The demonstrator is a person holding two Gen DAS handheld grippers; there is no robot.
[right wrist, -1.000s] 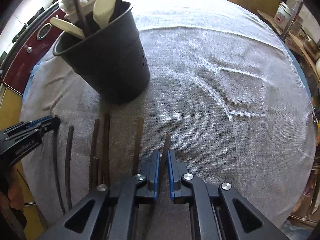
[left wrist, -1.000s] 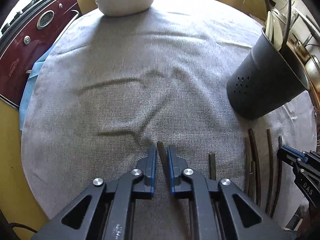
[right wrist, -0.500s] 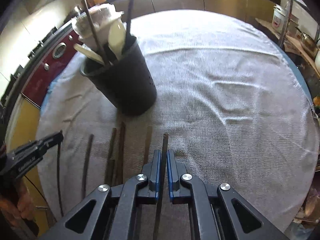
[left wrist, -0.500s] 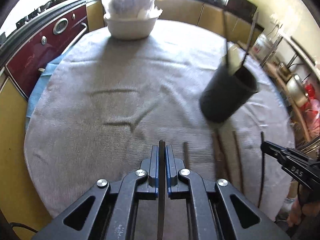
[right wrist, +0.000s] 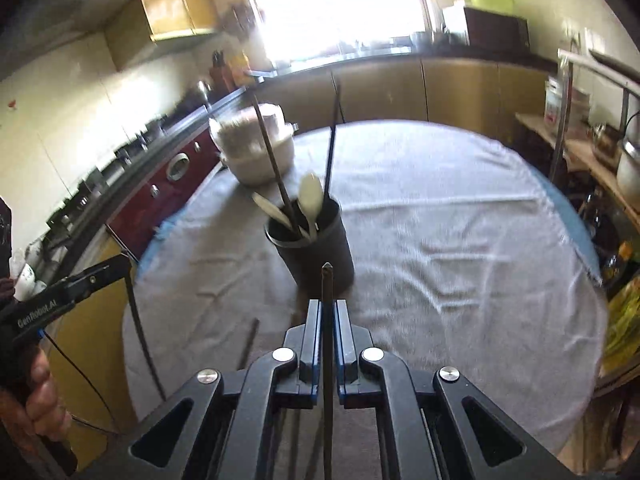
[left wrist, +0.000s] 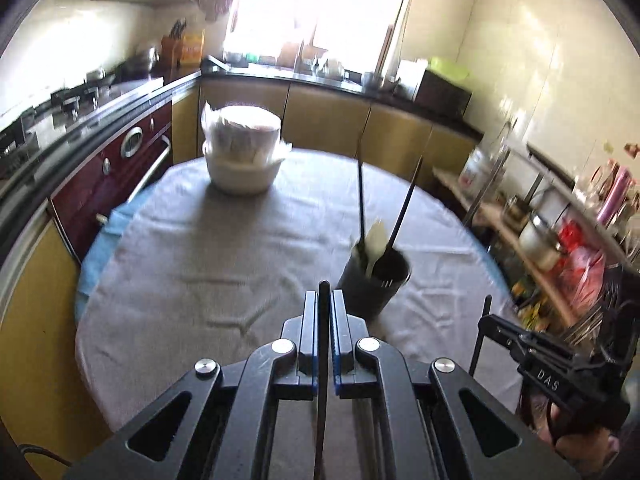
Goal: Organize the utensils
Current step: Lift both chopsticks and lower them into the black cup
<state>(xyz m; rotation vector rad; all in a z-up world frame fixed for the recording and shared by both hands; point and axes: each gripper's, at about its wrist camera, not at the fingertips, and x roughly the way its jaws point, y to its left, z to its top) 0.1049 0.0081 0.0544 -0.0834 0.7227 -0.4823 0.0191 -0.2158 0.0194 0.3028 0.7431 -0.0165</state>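
In the left wrist view my left gripper [left wrist: 323, 295] is shut on a dark chopstick [left wrist: 323, 320] that runs straight out between its pads, above the grey cloth. The black utensil holder [left wrist: 374, 284] stands just ahead to the right, with white spoons and two dark sticks in it. My right gripper [right wrist: 327, 305] is likewise shut on a dark chopstick [right wrist: 327, 288], whose tip points at the holder [right wrist: 320, 256]. Each gripper shows in the other's view, at the edge: right gripper [left wrist: 494, 324], left gripper [right wrist: 116, 266]. One loose chopstick [right wrist: 249, 342] lies on the cloth.
The round table [left wrist: 192, 264] carries a grey cloth. A stack of white bowls [left wrist: 240, 156] sits at its far side. A dark red oven [left wrist: 116, 168] lines the left. A shelf with pots [left wrist: 540, 236] stands to the right.
Both grippers have risen and tilted upward, each lifting its chopstick off the cloth. The holder and table now lie lower and farther off in both views.
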